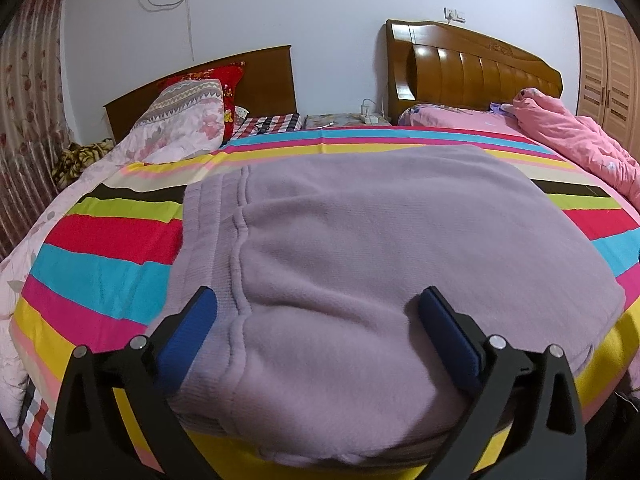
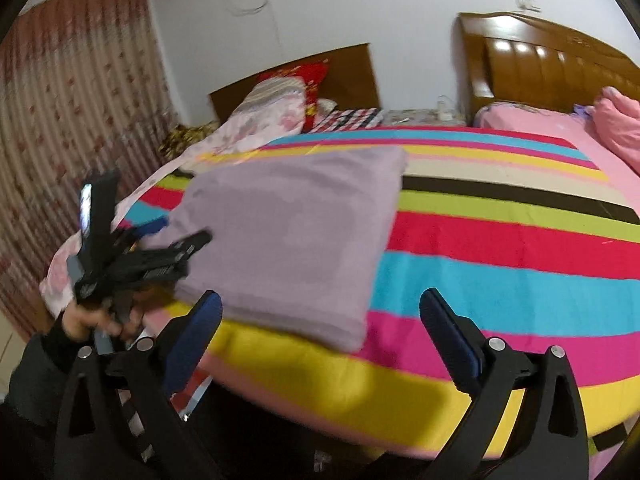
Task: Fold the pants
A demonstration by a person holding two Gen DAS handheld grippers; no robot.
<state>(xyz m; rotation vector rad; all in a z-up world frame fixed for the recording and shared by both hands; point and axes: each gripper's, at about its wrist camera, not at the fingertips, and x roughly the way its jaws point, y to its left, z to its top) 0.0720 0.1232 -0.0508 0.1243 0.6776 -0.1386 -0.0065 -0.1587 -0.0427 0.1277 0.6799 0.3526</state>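
Observation:
The lilac fleece pants (image 1: pixel 360 248) lie folded into a compact rectangle on the striped bedsheet (image 1: pixel 100 264), with the ribbed waistband at the left. My left gripper (image 1: pixel 320 304) is open, its blue pads straddling the near edge of the pants without closing on them. In the right wrist view the folded pants (image 2: pixel 288 240) lie left of centre. My right gripper (image 2: pixel 320 308) is open and empty, held off the near bed edge to the right of the pants. The left gripper (image 2: pixel 160 240) shows there at the pants' left edge, blurred.
A floral quilt and pillows (image 1: pixel 180 124) lie at the back left, a pink duvet (image 1: pixel 580 144) at the back right. A wooden headboard (image 1: pixel 472 64) and a nightstand with a power strip (image 1: pixel 368 118) stand behind. Curtains (image 2: pixel 72 128) hang at the left.

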